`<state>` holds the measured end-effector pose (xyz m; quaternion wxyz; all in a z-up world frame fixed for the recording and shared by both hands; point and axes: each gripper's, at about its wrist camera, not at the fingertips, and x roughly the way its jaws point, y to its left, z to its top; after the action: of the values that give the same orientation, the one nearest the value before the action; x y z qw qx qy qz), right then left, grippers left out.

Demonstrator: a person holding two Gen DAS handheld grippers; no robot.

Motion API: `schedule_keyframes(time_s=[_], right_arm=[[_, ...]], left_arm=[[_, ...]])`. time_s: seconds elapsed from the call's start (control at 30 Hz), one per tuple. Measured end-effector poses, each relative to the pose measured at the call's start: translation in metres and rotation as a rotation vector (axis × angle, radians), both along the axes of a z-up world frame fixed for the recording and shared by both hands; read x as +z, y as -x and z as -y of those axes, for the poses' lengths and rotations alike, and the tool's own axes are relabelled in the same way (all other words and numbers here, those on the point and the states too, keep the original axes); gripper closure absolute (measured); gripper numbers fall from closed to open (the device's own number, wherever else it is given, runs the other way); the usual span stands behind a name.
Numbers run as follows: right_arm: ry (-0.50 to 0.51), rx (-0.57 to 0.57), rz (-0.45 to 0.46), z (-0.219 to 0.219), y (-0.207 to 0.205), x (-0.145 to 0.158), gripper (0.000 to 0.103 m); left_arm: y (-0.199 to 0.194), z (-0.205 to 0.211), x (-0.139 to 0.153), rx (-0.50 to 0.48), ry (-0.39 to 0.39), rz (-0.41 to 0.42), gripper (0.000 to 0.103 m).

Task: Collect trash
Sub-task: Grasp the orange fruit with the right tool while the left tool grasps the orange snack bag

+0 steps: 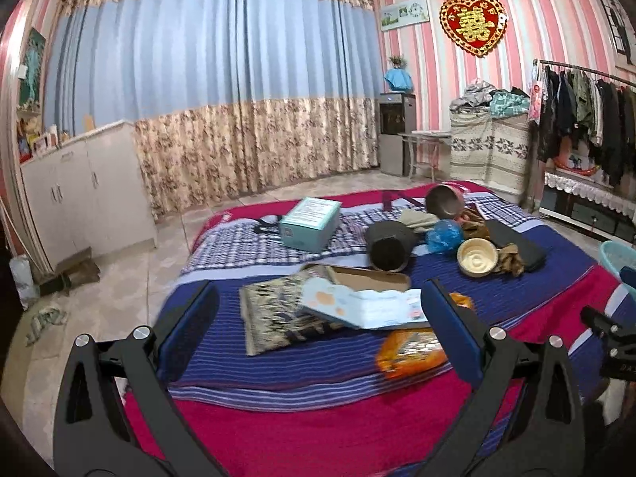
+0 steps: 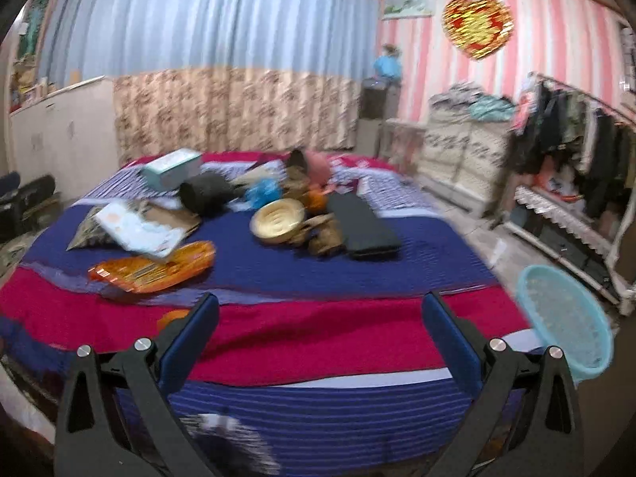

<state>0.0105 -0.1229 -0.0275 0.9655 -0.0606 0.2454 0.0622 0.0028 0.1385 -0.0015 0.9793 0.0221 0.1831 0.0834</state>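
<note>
Orange wrapper beside right jaw, untouched.

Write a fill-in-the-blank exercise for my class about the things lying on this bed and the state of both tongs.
1. Both the left tongs and the right tongs are ____ and hold nothing.
2. The wrapper nearest the left tongs is ____ in colour.
3. The light blue basket sits at the bed's ____ edge.
4. The cream bowl lies ____ the bed.

Missing words: open; orange; right; on
</note>
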Motion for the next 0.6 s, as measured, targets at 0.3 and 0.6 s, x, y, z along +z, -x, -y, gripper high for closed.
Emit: schedule_keyframes(time_s=[0.3, 0.6], right_arm=[[0.144, 0.097, -0.045, -0.056, -0.006, -0.020, 0.004], [0.135, 0.180, -0.154, -0.072, -0.023, -0.032, 0.027]], left_arm=[[0.003, -0.048, -0.018, 0.031, 0.090, -0.045, 0.005], [-0.009, -0.073, -0.045, 0.059, 0.133, -0.160, 0.005]])
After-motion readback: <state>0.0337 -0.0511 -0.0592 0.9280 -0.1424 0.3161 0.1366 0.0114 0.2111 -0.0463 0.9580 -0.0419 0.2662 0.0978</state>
